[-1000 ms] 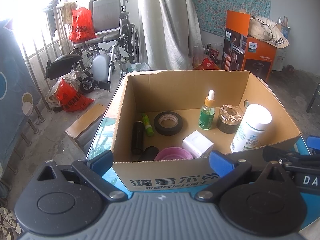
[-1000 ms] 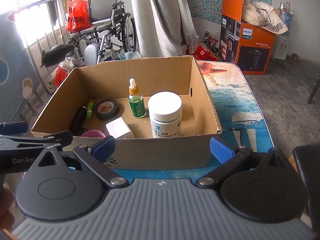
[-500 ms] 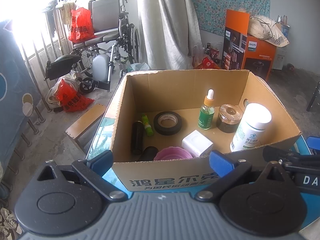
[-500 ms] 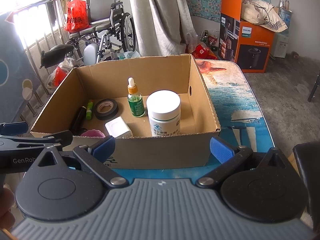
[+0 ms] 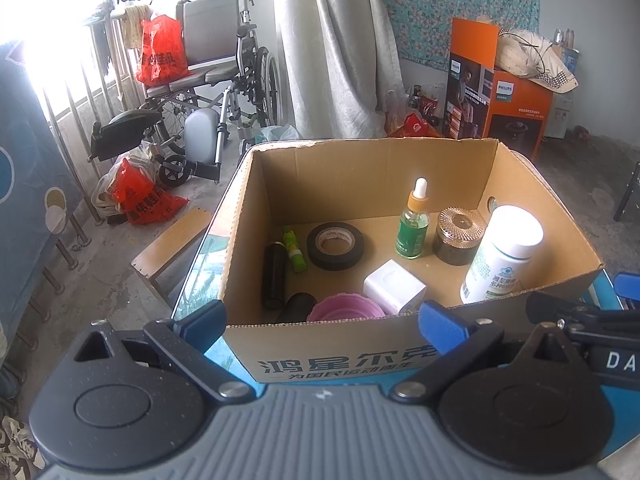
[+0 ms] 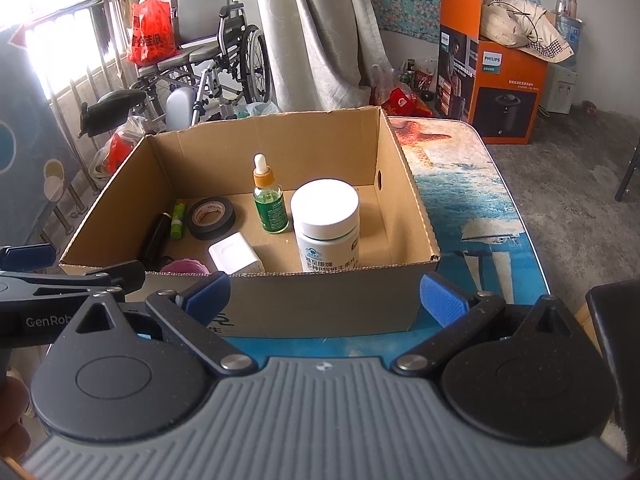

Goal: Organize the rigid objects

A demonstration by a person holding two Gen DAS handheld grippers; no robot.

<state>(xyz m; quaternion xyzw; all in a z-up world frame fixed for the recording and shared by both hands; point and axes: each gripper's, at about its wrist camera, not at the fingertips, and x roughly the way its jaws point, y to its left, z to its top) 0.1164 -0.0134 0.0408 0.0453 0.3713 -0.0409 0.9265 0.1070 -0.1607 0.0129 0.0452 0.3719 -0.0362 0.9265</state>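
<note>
Nothing has shifted since the earlier frames: both tools hover at the near wall of the cardboard box [image 5: 328, 354] on the table [image 6: 476, 208]. Left tool [image 5: 322, 322] has its jaws apart, holding nothing. Inside the box, left to right: two black cylinders [image 5: 274, 274], one green tube [image 5: 294, 250], one black tape roll [image 5: 335, 246], one pink lid [image 5: 345, 310], one white cube [image 5: 394, 290], one green dropper bottle [image 5: 414, 226], one dark jar [image 5: 456, 236], one white pill bottle [image 5: 504, 254]. Right tool [image 6: 324, 298] is likewise spread, empty.
</note>
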